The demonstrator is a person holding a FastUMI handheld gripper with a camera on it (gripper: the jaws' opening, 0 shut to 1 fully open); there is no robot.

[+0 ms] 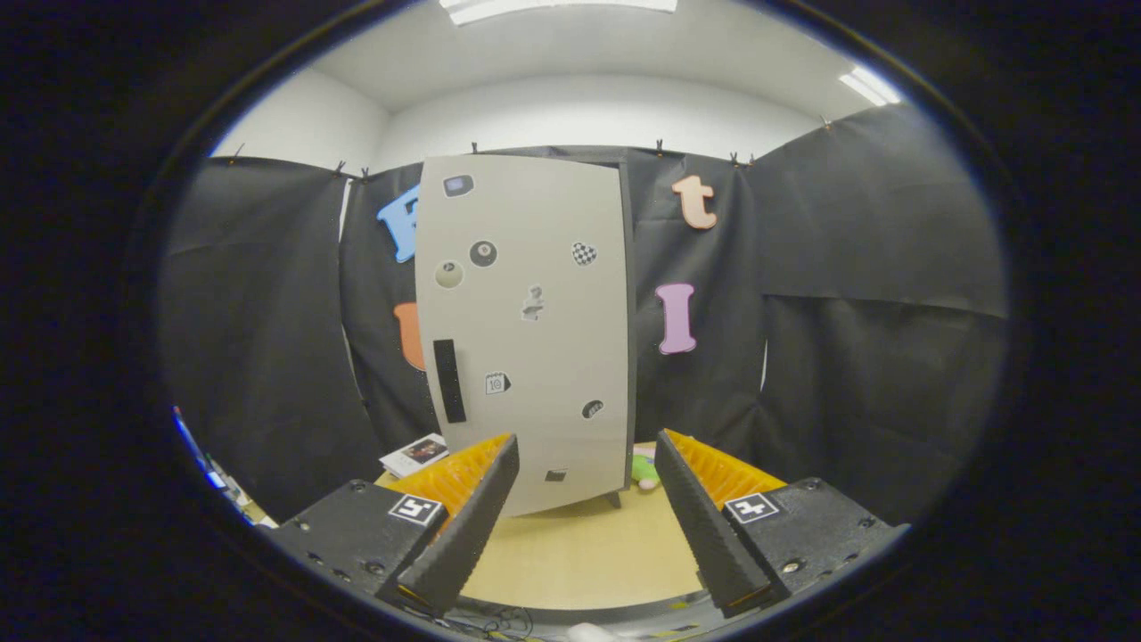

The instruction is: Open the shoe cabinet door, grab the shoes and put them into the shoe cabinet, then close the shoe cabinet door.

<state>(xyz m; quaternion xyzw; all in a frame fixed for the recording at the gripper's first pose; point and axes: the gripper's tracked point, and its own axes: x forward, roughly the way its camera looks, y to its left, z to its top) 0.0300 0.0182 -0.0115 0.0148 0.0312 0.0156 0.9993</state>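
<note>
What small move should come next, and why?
Probably ease the gripper forward and toward the black handle strip on the shoe cabinet door. The door looks closed, the fingers stand open with nothing between them, and the cabinet stands beyond them.

Light comes down on me from ceiling light panels (pixel 562 7), bright enough to blow out white. The cabinet door (pixel 526 330) ahead is evenly lit and sharp, its stickers crisp. My tongs (pixel 584 522) stand parted, in focus, with soft shadow under them on the surface (pixel 579 553). Straight lines bow hard toward the rim, where a thin blue fringe shows.
</note>
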